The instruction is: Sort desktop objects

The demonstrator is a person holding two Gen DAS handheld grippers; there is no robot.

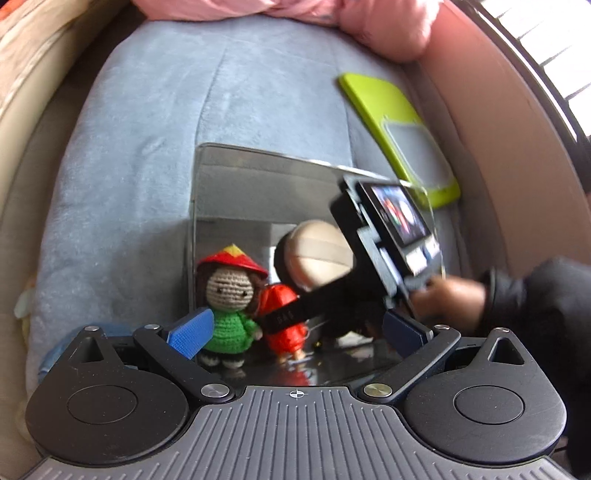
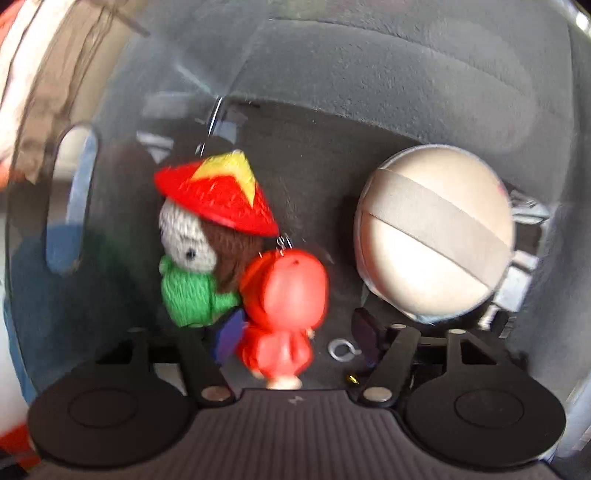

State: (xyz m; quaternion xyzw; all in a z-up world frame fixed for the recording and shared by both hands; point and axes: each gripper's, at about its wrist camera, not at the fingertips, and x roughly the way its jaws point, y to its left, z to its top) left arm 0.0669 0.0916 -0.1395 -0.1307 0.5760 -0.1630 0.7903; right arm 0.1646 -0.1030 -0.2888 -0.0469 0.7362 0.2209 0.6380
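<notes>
In the clear bin [image 1: 207,229], crochet doll [image 1: 229,302] upright, hat topmost.

Blue-grey plush cushion [image 1: 147,155] fills the middle of the left wrist view, soft and faintly creased. Pink bedding [image 1: 332,14] is bunched along its far edge. A beige cloth [image 1: 33,55] drapes down the left side. Off to the right a curved pink rim [image 1: 491,122] runs past the cushion, with bright window slats [image 1: 546,40] beyond it. In the right wrist view everything is blurred; an orange patch [image 2: 14,435] shows at the lower left corner.
</notes>
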